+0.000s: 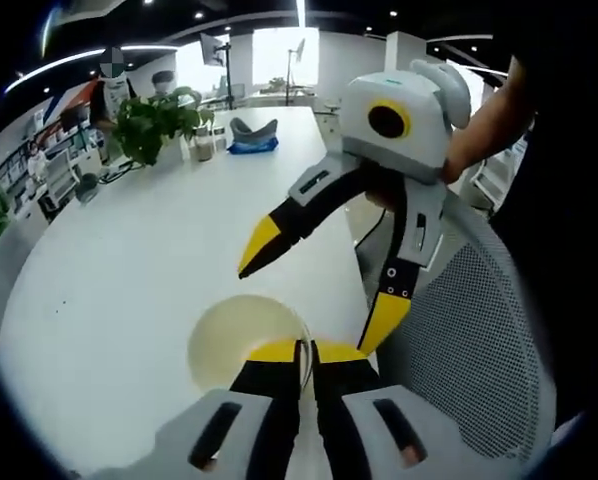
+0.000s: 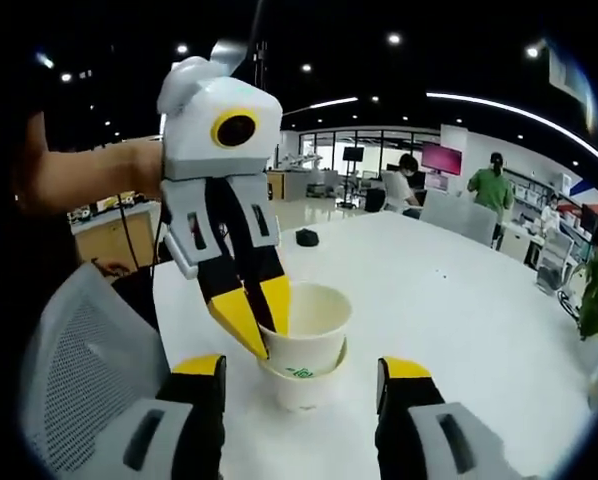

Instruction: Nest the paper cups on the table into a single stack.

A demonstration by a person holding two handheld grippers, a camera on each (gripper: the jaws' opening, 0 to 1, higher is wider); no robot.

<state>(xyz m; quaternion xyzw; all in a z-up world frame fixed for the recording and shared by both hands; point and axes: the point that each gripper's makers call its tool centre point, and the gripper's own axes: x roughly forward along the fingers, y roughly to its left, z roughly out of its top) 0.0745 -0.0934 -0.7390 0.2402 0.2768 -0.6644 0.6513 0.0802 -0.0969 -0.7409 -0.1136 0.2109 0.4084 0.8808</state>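
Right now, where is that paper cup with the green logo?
In the right gripper view, the stacked paper cups stand on the white table near its edge, between the open right gripper and the left gripper, which pinches the upper cup's rim.

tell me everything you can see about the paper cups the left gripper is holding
The paper cups are white with a green logo low on the outer wall. One sits nested in another, its rim raised above the lower rim, both upright on the white table near its edge. The left gripper pinches the upper cup's near rim, one yellow-tipped finger inside, one outside. The left gripper view looks down into the cream, empty interior. The right gripper is open, its tips either side of the stack, not touching.
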